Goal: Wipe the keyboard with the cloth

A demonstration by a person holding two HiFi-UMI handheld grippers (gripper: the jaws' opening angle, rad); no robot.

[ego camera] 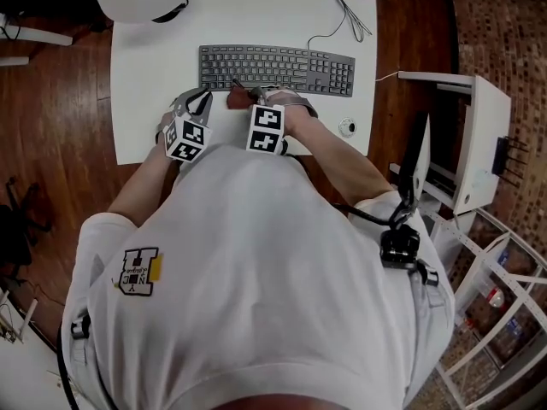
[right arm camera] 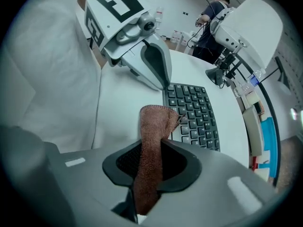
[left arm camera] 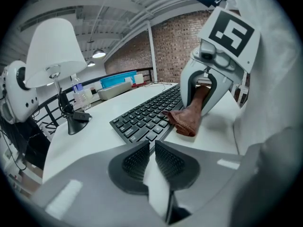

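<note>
Cloth point(right arm camera: 154, 122), brown, is pinched between the jaws of my right tool point(right arm camera: 151, 164). Its free end lies on the near edge of the keyboard point(ego camera: 278, 68). In my judgement a good pass needs light downward pressure, a drag along the key rows and the fabric trailing flat. My left tool point(left arm camera: 150, 148), jaws pressed nearly together and empty, hangs just beside it over the white surface point(ego camera: 154, 67) and could brace the keyboard.
</note>
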